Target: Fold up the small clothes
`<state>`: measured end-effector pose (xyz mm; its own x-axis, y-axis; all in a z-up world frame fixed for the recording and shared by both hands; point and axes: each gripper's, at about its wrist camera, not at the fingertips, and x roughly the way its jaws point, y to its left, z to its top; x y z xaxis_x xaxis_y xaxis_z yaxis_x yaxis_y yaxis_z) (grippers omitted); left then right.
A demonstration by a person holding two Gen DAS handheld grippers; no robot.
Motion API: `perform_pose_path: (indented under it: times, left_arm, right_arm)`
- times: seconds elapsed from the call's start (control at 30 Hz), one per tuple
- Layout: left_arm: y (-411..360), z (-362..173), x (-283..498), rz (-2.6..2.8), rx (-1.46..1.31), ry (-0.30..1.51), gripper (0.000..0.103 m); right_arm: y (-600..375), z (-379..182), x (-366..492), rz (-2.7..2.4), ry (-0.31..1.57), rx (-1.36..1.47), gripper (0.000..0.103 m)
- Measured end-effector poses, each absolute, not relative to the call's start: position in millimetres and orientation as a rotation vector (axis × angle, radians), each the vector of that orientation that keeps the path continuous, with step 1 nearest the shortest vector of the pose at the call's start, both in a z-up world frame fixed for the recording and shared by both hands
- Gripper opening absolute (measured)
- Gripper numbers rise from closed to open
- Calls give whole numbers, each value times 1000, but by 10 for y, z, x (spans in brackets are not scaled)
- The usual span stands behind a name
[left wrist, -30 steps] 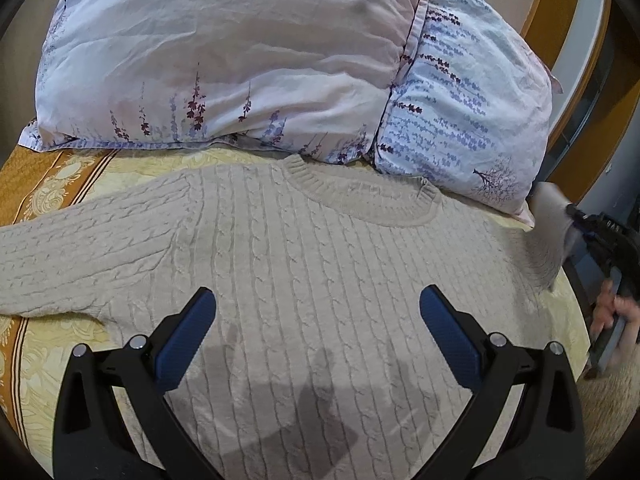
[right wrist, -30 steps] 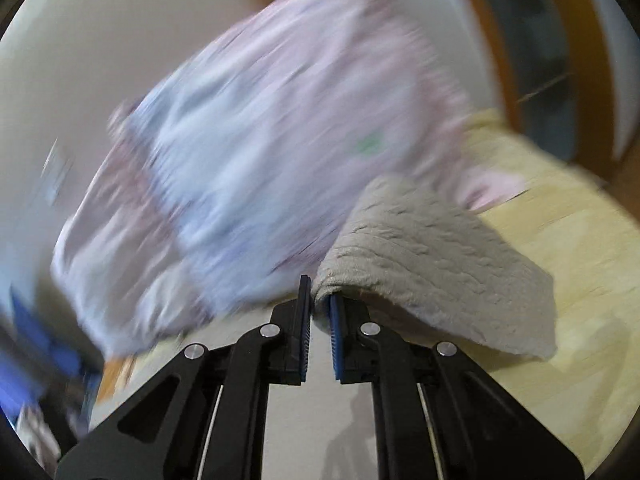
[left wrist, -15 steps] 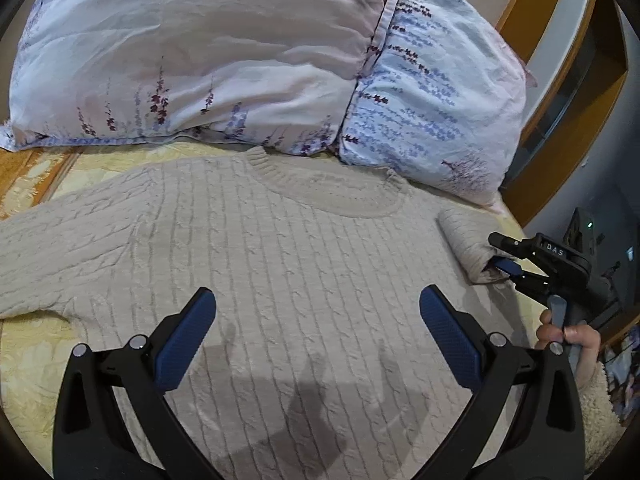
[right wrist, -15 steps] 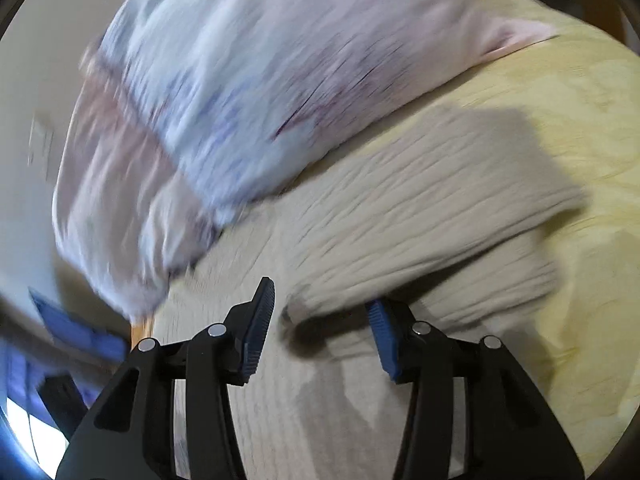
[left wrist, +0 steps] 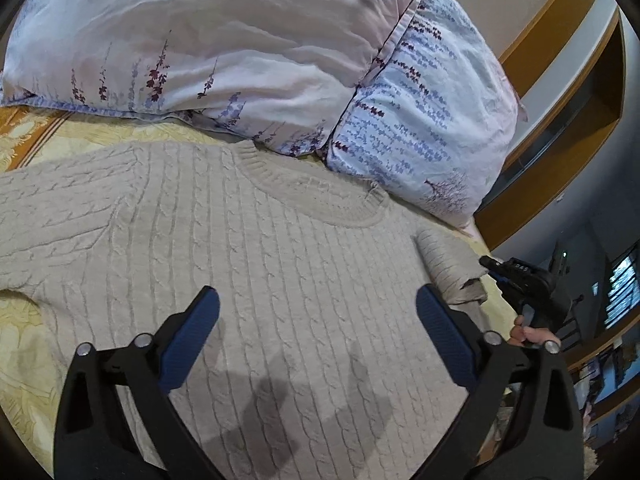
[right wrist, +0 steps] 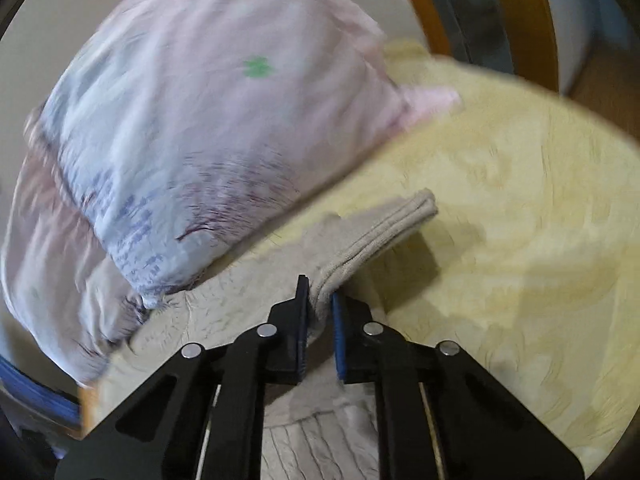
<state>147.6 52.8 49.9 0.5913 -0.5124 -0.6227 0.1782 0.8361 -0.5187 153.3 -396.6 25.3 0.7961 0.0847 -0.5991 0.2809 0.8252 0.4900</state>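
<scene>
1. The sweater (left wrist: 248, 264) below the spread fingers is thick beige cable knit, matt and ridged, with a ribbed collar
2. Its sleeve cuff (right wrist: 384, 232), pinched between the right gripper (right wrist: 320, 300) pads, is finer ribbed knit, soft and matt
3. The pillows (left wrist: 224, 40) beyond the fingertips wear thin printed cloth, smooth with a faint sheen and light creases
4. The bedspread (right wrist: 520, 208) to the right of the fingers is yellow woven cloth, matt, with a raised pattern
5. The left gripper (left wrist: 318, 304) has matt black plastic arms, bright metal rivets, and blue pads (left wrist: 444, 336) with a fine grainy rubber-like texture
6. The frame (left wrist: 560, 36) far right is glossy brown wood
</scene>
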Motion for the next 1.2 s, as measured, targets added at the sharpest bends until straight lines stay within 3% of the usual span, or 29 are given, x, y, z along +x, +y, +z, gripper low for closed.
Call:
perform_pose_path:
  times: [0.17, 0.27, 0.43, 0.57, 0.63, 0.83, 1.07, 1.2]
  left_arm:
    - [649, 453, 1560, -413, -520, 854, 95]
    - [727, 407, 1588, -416, -588, 859, 95]
    - [794, 321, 1622, -388, -635, 890, 89]
    - [803, 227, 1708, -389, -678, 935, 82]
    - [772, 177, 1785, -389, -695, 969, 73]
    - [588, 53, 2043, -392, -734, 1061, 64]
    - [440, 4, 2223, -353, -719, 1098, 54]
    - [434, -15, 2293, -350, -728, 1114, 40]
  right_arm:
    - [-3058, 784, 1506, 79, 528, 304, 10]
    - [-2316, 835, 1532, 286, 567, 151, 10]
    - [-1525, 420, 1600, 542, 793, 65, 28]
    - [-1954, 341, 1506, 514, 821, 261, 38]
    - [-2368, 292, 1433, 468, 826, 420, 38]
    - [-3626, -99, 1193, 269, 837, 935, 38]
    - [-4054, -316, 1158, 134, 785, 1069, 38]
    - [-4134, -372, 1176, 106, 767, 1085, 37]
